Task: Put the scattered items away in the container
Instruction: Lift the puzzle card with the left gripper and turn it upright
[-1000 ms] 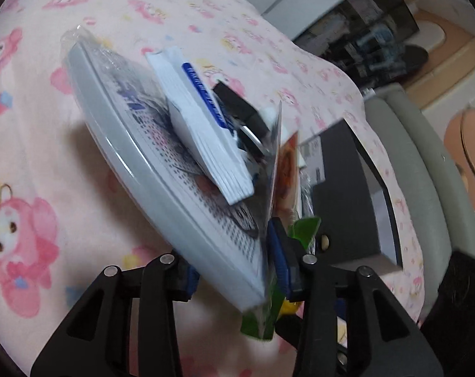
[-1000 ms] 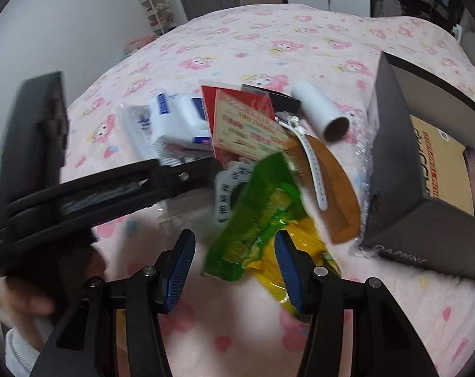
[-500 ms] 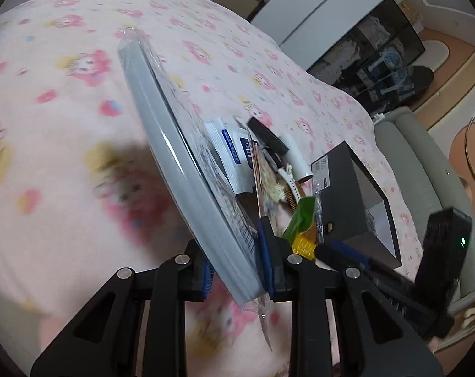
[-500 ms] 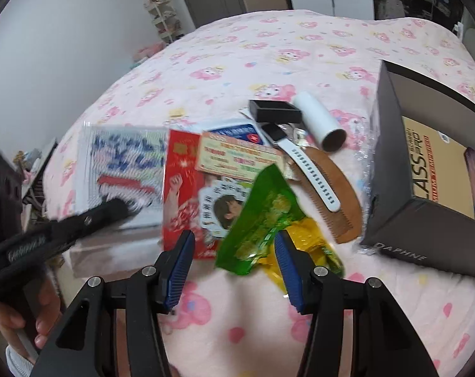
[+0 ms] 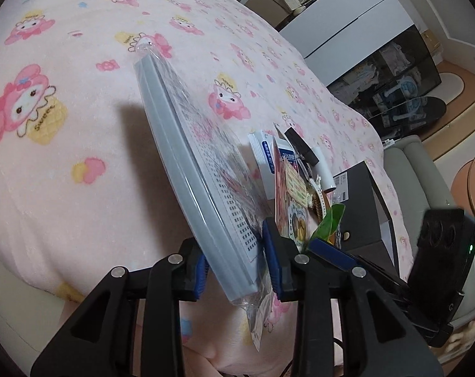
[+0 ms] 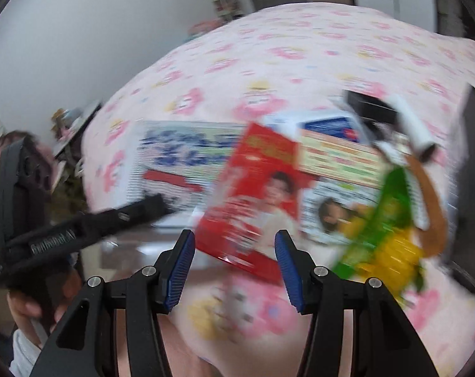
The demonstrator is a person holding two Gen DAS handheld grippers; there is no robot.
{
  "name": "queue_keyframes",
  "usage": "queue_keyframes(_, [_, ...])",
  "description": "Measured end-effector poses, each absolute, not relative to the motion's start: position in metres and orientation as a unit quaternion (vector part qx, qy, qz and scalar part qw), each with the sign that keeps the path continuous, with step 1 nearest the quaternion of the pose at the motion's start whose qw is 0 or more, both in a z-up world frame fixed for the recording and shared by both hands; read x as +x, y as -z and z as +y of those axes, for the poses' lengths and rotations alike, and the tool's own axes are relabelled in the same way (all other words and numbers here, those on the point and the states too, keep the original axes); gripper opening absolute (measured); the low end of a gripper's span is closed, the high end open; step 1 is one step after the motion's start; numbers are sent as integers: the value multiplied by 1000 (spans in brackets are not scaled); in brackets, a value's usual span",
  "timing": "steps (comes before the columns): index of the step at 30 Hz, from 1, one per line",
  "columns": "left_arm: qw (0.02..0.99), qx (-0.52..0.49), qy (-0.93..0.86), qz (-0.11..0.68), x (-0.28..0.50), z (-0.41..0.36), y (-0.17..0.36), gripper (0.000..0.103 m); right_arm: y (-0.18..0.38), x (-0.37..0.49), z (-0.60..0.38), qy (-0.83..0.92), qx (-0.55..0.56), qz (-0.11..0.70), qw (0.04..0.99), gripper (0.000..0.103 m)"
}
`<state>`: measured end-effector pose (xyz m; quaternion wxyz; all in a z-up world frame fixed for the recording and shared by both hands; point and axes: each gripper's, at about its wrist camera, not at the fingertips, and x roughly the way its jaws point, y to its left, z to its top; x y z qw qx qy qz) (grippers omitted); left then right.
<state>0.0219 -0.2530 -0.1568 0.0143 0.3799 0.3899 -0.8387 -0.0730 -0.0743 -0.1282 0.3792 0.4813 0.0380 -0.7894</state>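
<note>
Two grippers: my left gripper [image 5: 237, 260] clenches the wrapped book [image 5: 187, 163] edgewise, risking slippage; right gripper [image 6: 234, 270] gapes over the red packet [image 6: 256, 201].

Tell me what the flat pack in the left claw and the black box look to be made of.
Flat pack: stiff grey board, maybe plastic or card, in a clear glossy film bag; the film crinkles and glints past its edges. The left claw is shut on it. Black box: looks like matte cardboard, with sharp folded edges and a white printed label.
</note>
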Motion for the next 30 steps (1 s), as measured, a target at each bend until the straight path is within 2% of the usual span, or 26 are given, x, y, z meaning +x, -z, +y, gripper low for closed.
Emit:
queue_keyframes(1, [16, 380, 836, 396, 23, -255, 159, 29, 130, -72, -83, 788, 482, 41, 380, 48])
queue_keyframes(2, [17, 379, 831, 406, 25, -259, 162, 33, 132, -73, -91, 788, 482, 43, 380, 48])
queue_keyframes(7, [28, 391, 822, 412, 26, -268, 173, 35, 152, -83, -110, 793, 491, 78, 352, 48])
queue_keyframes(18, [41, 380, 828, 410, 23, -273, 168, 36, 171, -115, -76, 831, 489, 156, 213, 48])
queue_keyframes(21, [57, 385, 828, 403, 24, -278, 166, 39, 158, -114, -67, 836, 484, 121, 228, 48])
queue_keyframes(24, [77, 395, 825, 397, 23, -287, 167, 42, 142, -109, -68, 829, 476, 78, 281, 48])
queue_keyframes(30, [101, 408, 820, 388, 22, -296, 171, 47, 155, -112, -90, 791, 505, 61, 341, 49])
